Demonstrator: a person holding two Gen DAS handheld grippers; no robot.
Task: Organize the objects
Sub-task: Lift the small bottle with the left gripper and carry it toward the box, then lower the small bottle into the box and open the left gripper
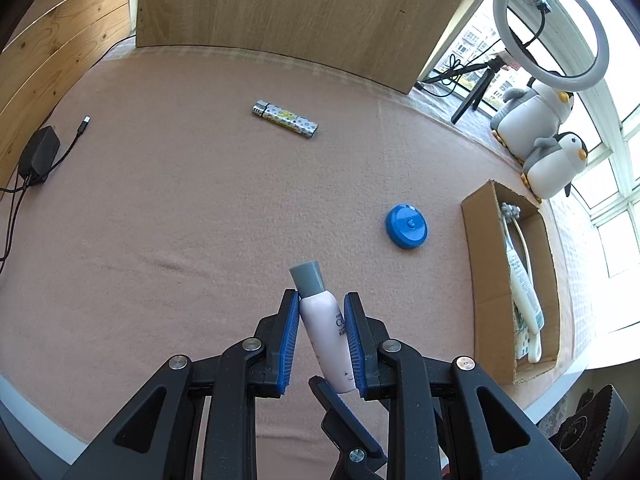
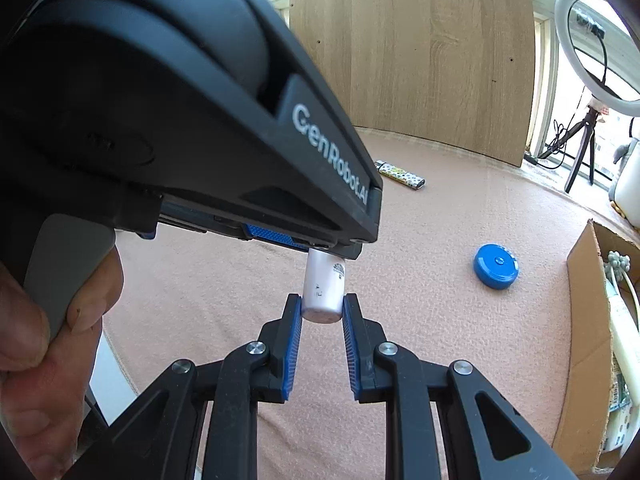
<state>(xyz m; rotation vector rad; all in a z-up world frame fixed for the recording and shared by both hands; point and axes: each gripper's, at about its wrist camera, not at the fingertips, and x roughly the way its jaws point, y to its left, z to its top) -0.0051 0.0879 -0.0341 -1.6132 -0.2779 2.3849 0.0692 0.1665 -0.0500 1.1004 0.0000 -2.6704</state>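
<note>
Left wrist view: the left gripper [image 1: 322,312] fingers clamp a pale pink bottle [image 1: 326,332] with a grey cap at lower centre, above the pink table [image 1: 160,220]. A patterned lighter [image 1: 285,119] lies upper centre, a blue round case [image 1: 406,227] right of centre, a cardboard box [image 1: 486,280] at right.

Right wrist view: the right gripper [image 2: 322,312] fingers pinch the bottle's [image 2: 325,292] base at centre.
</note>
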